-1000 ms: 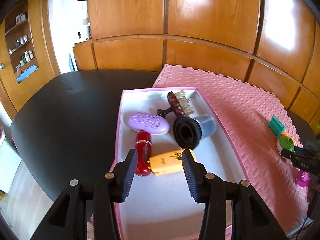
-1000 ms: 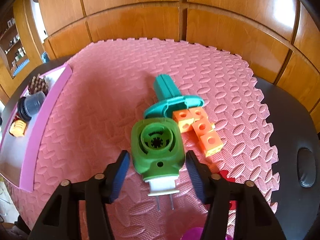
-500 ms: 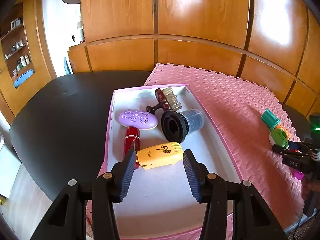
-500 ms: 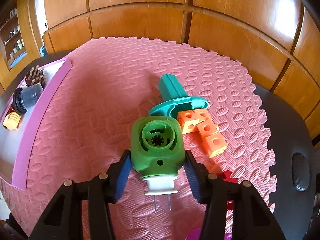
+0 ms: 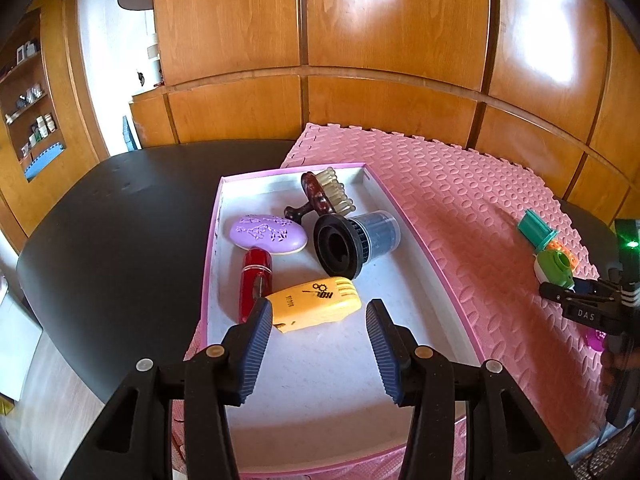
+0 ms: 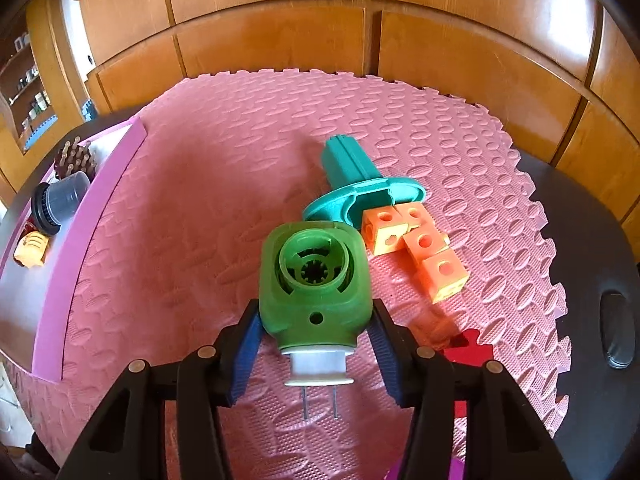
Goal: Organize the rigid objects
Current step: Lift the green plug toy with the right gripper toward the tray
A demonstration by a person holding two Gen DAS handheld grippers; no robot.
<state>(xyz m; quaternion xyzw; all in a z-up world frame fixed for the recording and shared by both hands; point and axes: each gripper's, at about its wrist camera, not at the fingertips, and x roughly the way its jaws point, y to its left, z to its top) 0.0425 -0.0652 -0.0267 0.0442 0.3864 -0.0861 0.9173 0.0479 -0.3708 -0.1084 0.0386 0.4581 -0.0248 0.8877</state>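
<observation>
My right gripper [image 6: 314, 320] is shut on a green plug-in device [image 6: 314, 280] with a white base and two metal prongs, on the pink foam mat [image 6: 240, 140]; it also shows in the left wrist view [image 5: 554, 266]. A teal plastic piece [image 6: 360, 188] and orange cubes [image 6: 416, 240] lie just behind it. My left gripper [image 5: 319, 328] is open and empty above the pink-rimmed tray [image 5: 416, 236], which holds a yellow comb piece [image 5: 316, 308], a red tube [image 5: 254, 284], a purple oval case [image 5: 268, 234], a black cup filter [image 5: 352, 244] and a brown brush [image 5: 324, 196].
The mat and tray rest on a black table [image 5: 120, 220]. Wooden wall panels [image 5: 360, 60] stand behind. A red piece [image 6: 460, 354] and a purple object [image 5: 596, 338] lie near the right gripper. A black oval item [image 6: 618, 338] sits on the table at the right.
My right gripper has closed onto the green plug-in device. My left gripper has pulled back from the tray's objects, staying open.
</observation>
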